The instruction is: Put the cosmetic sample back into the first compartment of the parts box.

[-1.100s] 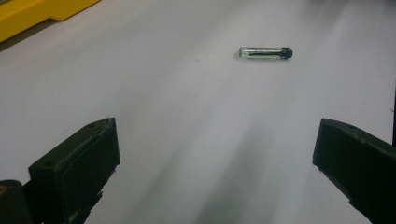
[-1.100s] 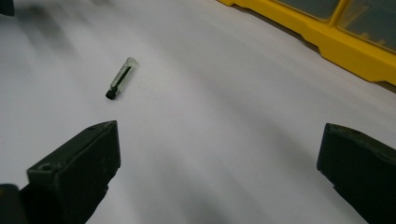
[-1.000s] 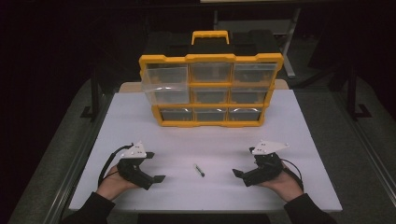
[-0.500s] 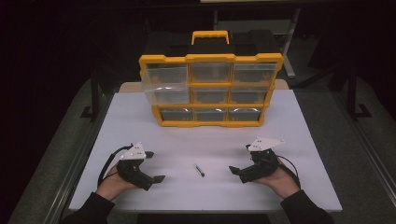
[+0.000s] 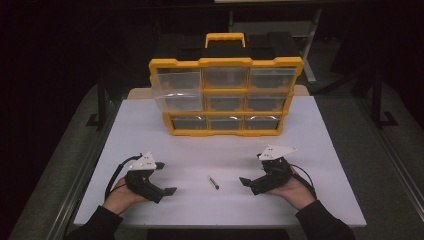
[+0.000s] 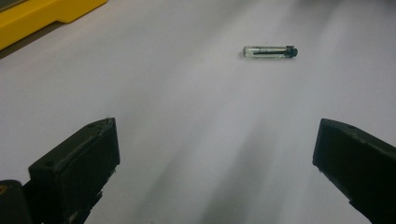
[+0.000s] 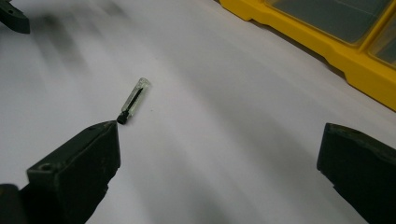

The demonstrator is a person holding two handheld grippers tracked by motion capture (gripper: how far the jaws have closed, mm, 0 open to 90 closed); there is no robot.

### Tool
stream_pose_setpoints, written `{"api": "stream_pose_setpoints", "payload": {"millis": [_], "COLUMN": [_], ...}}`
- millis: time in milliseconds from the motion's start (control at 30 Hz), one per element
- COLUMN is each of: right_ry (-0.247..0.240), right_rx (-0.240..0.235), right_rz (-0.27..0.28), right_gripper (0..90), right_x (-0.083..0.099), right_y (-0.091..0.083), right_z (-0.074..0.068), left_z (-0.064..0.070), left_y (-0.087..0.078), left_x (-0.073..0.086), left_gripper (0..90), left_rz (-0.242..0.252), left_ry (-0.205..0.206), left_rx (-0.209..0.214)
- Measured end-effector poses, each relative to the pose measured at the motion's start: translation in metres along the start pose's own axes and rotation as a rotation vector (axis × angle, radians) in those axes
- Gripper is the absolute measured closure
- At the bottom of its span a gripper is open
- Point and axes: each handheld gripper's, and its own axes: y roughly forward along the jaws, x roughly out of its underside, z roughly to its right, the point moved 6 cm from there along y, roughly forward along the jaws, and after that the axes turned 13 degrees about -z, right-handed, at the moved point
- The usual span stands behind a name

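A small clear vial with a black cap (image 5: 214,182) lies flat on the white table between my two grippers. A yellow organiser with clear drawers (image 5: 225,82) stands at the back; its top-left drawer (image 5: 176,84) sticks out. My left gripper (image 5: 169,191) rests low at the front left, open and empty; the vial (image 6: 270,52) lies well ahead of its jaws. Held at the front right, my right gripper (image 5: 244,181) is open and empty, and the vial (image 7: 133,101) lies just beyond its left jaw.
The white table (image 5: 150,130) has bare room in front of the organiser and on both sides of the vial. The organiser's yellow base (image 7: 327,51) runs along the upper right of the right gripper view. Dark floor surrounds the table.
My right gripper has slid left, closer to the vial. The left gripper and the vial have stayed put.
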Motion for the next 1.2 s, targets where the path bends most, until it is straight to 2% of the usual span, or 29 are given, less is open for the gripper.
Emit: {"api": "stream_pose_setpoints", "payload": {"millis": [533,1200], "right_ry": [-0.024,-0.043], "right_rx": [-0.009,-0.028], "right_rz": [-0.017,-0.011], "right_gripper": [0.0,0.0], "right_x": [-0.01,-0.024], "right_y": [0.009,0.015], "right_z": [-0.004,-0.008], "left_z": [0.0,0.0], "left_y": [0.0,-0.001], "left_x": [0.0,0.0], "left_gripper": [0.0,0.0], "left_rz": [0.005,0.005], "left_ry": [-0.001,0.0], "left_rx": [0.005,0.003]}}
